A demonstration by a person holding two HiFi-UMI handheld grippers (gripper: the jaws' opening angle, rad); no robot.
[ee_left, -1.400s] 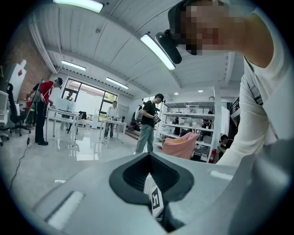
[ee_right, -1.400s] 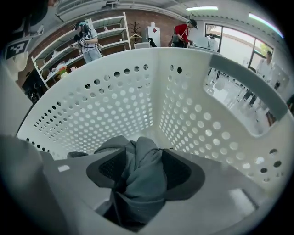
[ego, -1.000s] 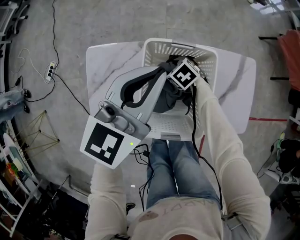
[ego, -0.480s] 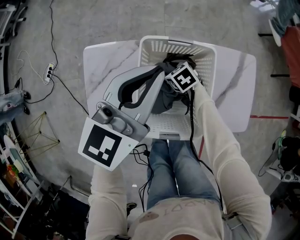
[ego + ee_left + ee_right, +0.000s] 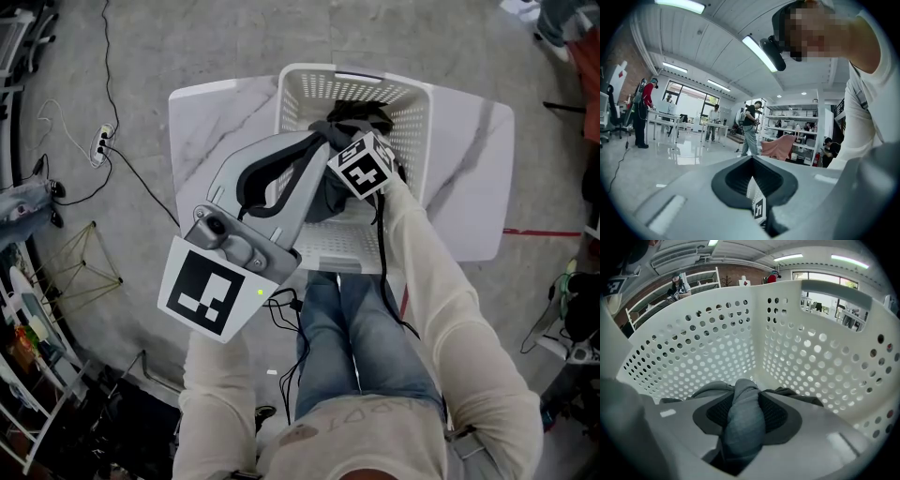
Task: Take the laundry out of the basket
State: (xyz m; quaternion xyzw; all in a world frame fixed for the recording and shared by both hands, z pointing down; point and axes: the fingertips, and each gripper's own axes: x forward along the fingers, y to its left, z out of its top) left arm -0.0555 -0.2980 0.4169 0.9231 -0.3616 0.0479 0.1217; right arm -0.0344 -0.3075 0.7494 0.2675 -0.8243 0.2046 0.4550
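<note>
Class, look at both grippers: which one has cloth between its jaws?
The right gripper, down inside the white basket, has its jaws shut on a fold of grey cloth. The left gripper has nothing between its jaws.

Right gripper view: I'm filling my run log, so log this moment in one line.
right gripper: shut on grey garment | grey garment: inside white basket, not yet out | left gripper: shut, empty
</note>
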